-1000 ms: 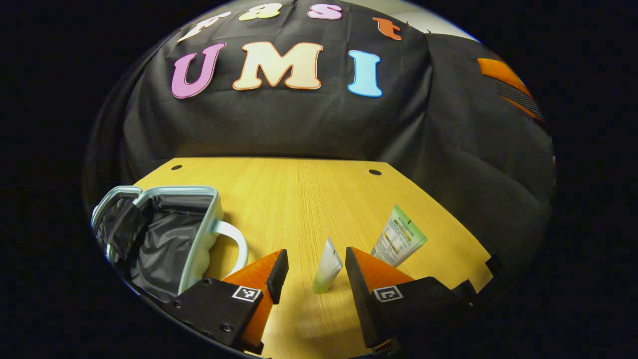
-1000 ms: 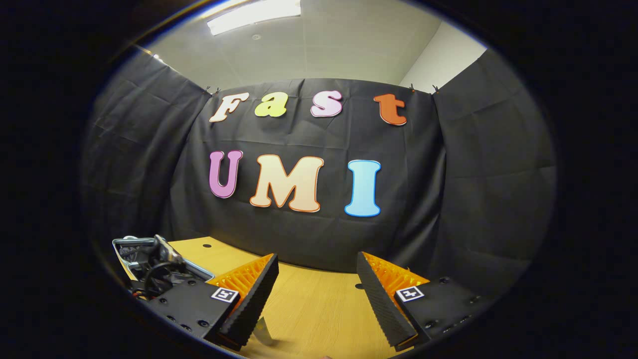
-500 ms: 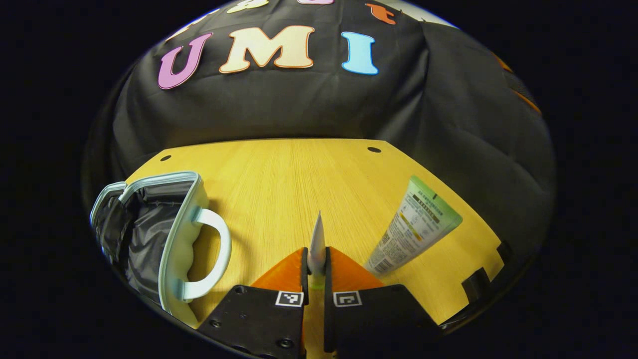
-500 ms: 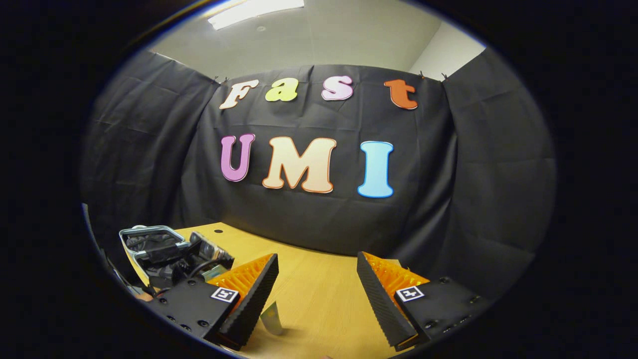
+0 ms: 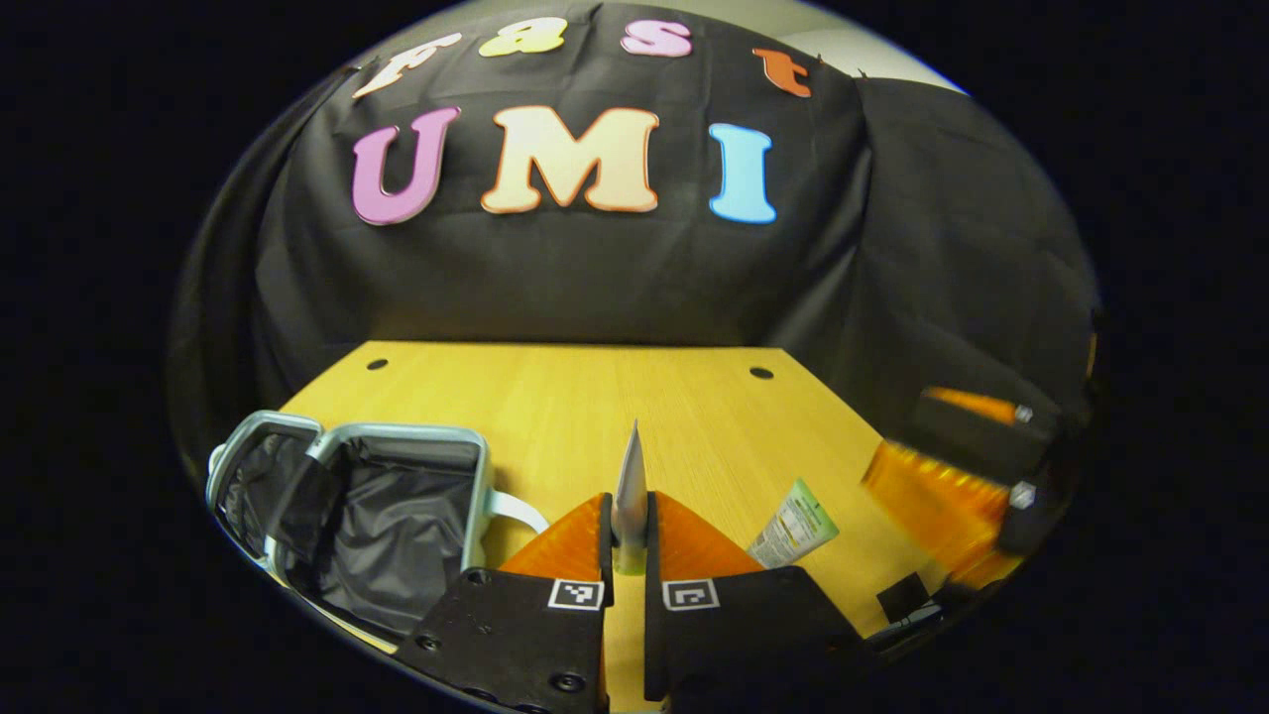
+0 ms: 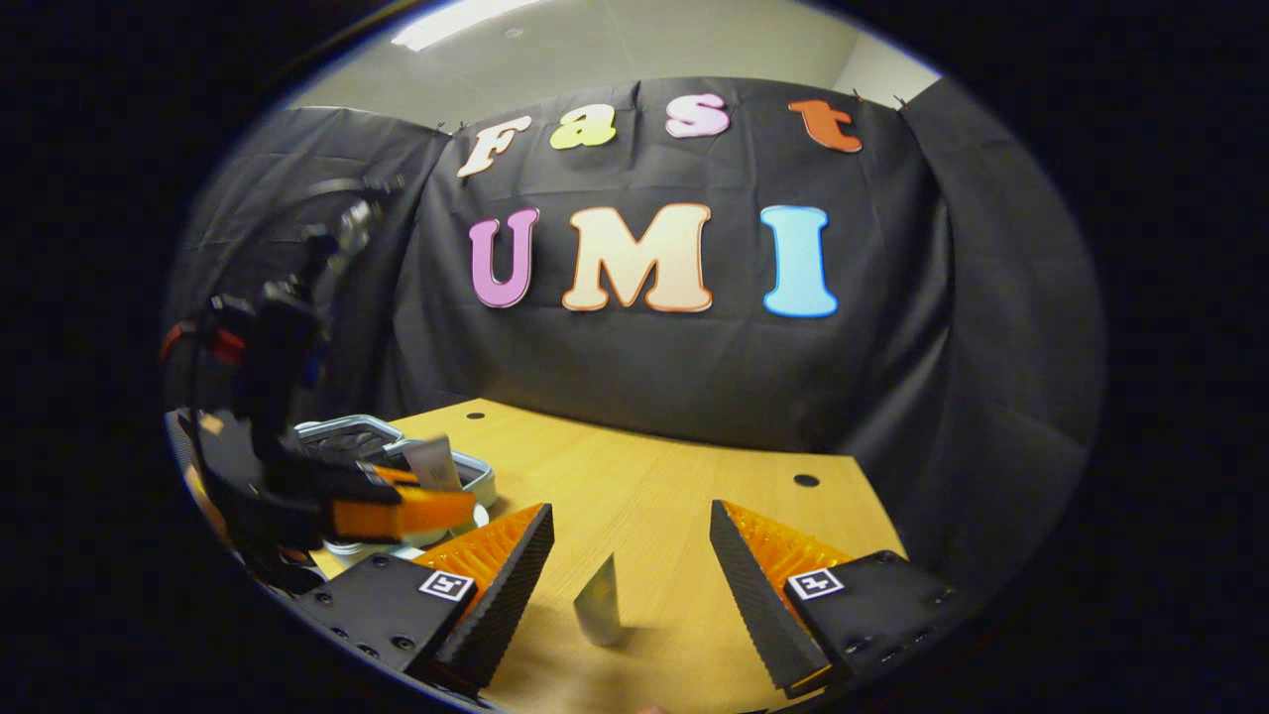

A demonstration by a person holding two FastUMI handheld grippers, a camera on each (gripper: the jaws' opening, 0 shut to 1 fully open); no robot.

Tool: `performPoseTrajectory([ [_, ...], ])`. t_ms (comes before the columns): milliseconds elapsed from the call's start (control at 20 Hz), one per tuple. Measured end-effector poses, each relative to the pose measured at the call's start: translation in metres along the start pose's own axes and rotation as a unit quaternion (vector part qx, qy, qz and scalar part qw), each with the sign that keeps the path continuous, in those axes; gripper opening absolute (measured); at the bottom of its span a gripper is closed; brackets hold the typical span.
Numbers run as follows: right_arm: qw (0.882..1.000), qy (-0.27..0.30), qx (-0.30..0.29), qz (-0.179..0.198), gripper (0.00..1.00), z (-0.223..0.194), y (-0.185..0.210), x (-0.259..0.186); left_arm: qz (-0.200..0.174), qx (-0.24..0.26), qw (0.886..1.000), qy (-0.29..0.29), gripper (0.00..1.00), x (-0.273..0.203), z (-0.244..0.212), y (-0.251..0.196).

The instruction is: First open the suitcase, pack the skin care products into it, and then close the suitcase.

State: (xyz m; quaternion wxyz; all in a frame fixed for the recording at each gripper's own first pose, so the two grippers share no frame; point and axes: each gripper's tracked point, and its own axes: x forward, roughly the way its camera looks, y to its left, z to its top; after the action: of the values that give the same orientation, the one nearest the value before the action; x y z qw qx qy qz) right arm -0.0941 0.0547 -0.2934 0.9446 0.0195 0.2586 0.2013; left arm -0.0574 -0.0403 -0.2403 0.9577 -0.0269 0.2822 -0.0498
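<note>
Two skin care tubes are out here, and one suitcase. The left hand-held gripper (image 5: 628, 540) is clamped on the small pale tube (image 5: 630, 486), both fingers pressing its lower end, so the flat crimped tip points away over the wooden surface (image 5: 595, 397). In the right gripper view that same gripper (image 6: 436, 501) hangs above the suitcase side of the surface, the tube (image 6: 432, 462) sticking up from it.

The suitcase (image 5: 397, 516) lies open near the left edge of the surface, its dark lining showing and its pale handle (image 5: 516, 508) turned toward the middle.

The second tube, green-capped (image 5: 793, 524), lies flat toward the near right corner. The right hand-held gripper (image 6: 630, 560) has its fingers spread wide, gripping nothing, with that tube (image 6: 599, 601) on the surface between them, untouched by either finger.
</note>
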Motion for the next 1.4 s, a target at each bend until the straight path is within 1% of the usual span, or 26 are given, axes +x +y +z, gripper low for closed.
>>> performPoseTrajectory([
  [150, 0.999, 0.045, 0.008, 0.004, 1.0, -0.043, 0.009, 0.018, 0.031, -0.001, 0.999, -0.009, 0.07, -0.026, 0.017, 0.026],
  [250, 0.998, 0.068, 0.012, 0.006, 0.99, -0.066, 0.011, 0.027, 0.057, 0.001, 0.998, -0.016, 0.07, -0.042, 0.027, 0.045],
  [350, 0.996, 0.09, 0.011, 0.011, 0.99, -0.088, 0.013, 0.034, 0.075, 0.002, 0.997, -0.015, 0.07, -0.054, 0.028, 0.058],
  [450, 0.994, 0.11, 0.007, 0.009, 0.95, -0.109, 0.015, 0.044, 0.091, -0.004, 0.996, -0.013, 0.07, -0.063, 0.029, 0.071],
  [500, 0.993, 0.119, 0.006, 0.007, 0.9, -0.118, 0.014, 0.046, 0.097, -0.007, 0.995, -0.01, 0.07, -0.066, 0.028, 0.075],
  [550, 0.991, 0.131, 0.003, 0.002, 0.88, -0.128, 0.01, 0.049, 0.104, -0.011, 0.994, -0.01, 0.07, -0.069, 0.028, 0.079],
  [650, 0.987, 0.163, 0.008, 0.001, 0.7, -0.153, 0.01, 0.06, 0.106, -0.018, 0.994, -0.011, 0.07, -0.073, 0.028, 0.085],
  [700, 0.984, 0.176, 0.016, 0.009, 0.62, -0.157, 0.013, 0.058, 0.109, -0.02, 0.994, -0.008, 0.07, -0.074, 0.025, 0.089],
  [750, 0.983, 0.182, 0.018, 0.01, 0.55, -0.158, 0.014, 0.057, 0.114, -0.019, 0.993, -0.007, 0.07, -0.075, 0.024, 0.095],
  [800, 0.984, 0.178, 0.014, 0.015, 0.45, -0.158, 0.014, 0.06, 0.118, -0.019, 0.993, -0.003, 0.07, -0.077, 0.022, 0.101],
  [850, 0.983, 0.183, 0.012, 0.023, 0.38, -0.158, 0.018, 0.058, 0.123, -0.019, 0.992, 0.001, 0.07, -0.079, 0.019, 0.106],
  [950, 0.981, 0.193, 0.011, 0.034, 0.27, -0.156, 0.02, 0.058, 0.132, -0.019, 0.991, 0.009, 0.07, -0.081, 0.018, 0.116],
  [1000, 0.978, 0.202, 0.015, 0.043, 0.19, -0.157, 0.026, 0.054, 0.14, -0.017, 0.99, 0.012, 0.07, -0.083, 0.019, 0.123],
  [1100, 0.976, 0.206, 0.039, 0.057, 0.2, -0.146, 0.035, 0.05, 0.153, -0.013, 0.988, 0.024, 0.07, -0.084, 0.015, 0.139],
  [1150, 0.974, 0.212, 0.046, 0.064, 0.2, -0.143, 0.041, 0.049, 0.158, -0.008, 0.987, 0.04, 0.07, -0.084, 0.009, 0.148],
  [1250, 0.972, 0.213, 0.056, 0.078, 0.2, -0.123, 0.054, 0.049, 0.165, -0.002, 0.984, 0.063, 0.07, -0.083, -0.004, 0.17],
  [1400, 0.966, 0.215, 0.099, 0.108, 0.19, -0.086, 0.091, 0.048, 0.137, -0.012, 0.984, 0.118, 0.07, -0.068, -0.033, 0.19],
])
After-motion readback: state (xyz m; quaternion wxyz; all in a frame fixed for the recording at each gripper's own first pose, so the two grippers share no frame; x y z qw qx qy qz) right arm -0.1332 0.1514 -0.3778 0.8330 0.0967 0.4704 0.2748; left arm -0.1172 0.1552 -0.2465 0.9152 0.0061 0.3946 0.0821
